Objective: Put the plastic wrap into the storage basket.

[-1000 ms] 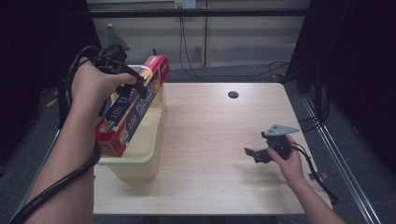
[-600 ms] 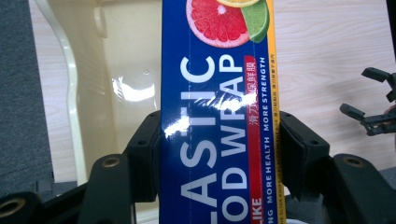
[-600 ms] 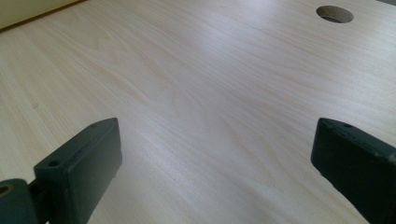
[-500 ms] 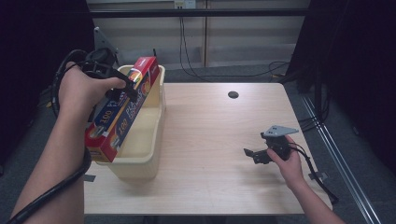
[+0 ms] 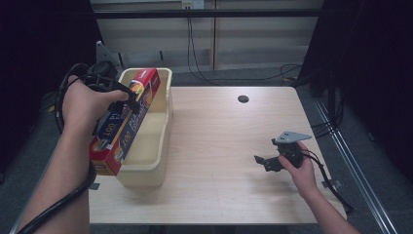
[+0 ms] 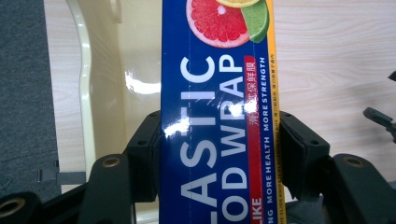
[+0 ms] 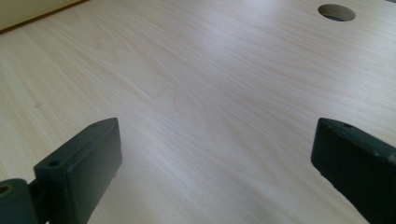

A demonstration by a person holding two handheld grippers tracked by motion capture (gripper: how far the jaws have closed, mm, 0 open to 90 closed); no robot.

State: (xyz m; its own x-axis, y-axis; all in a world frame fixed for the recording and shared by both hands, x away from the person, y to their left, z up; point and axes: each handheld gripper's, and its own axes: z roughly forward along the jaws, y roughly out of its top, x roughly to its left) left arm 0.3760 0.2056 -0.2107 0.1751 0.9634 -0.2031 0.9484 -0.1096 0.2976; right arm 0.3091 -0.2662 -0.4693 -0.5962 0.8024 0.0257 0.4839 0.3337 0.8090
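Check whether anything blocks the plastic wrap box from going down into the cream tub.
Nothing visible does. The left gripper grips the plastic wrap box tilted over the tub, whose visible interior looks bare.

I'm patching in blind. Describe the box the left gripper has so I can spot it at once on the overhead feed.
Find the cream plastic bin at the left edge of the wooden table. The food wrap box hangs tilted over its left rim, clamped across its width in the left gripper. It is long and narrow, with a blue face, red sides, white lettering and a citrus picture.
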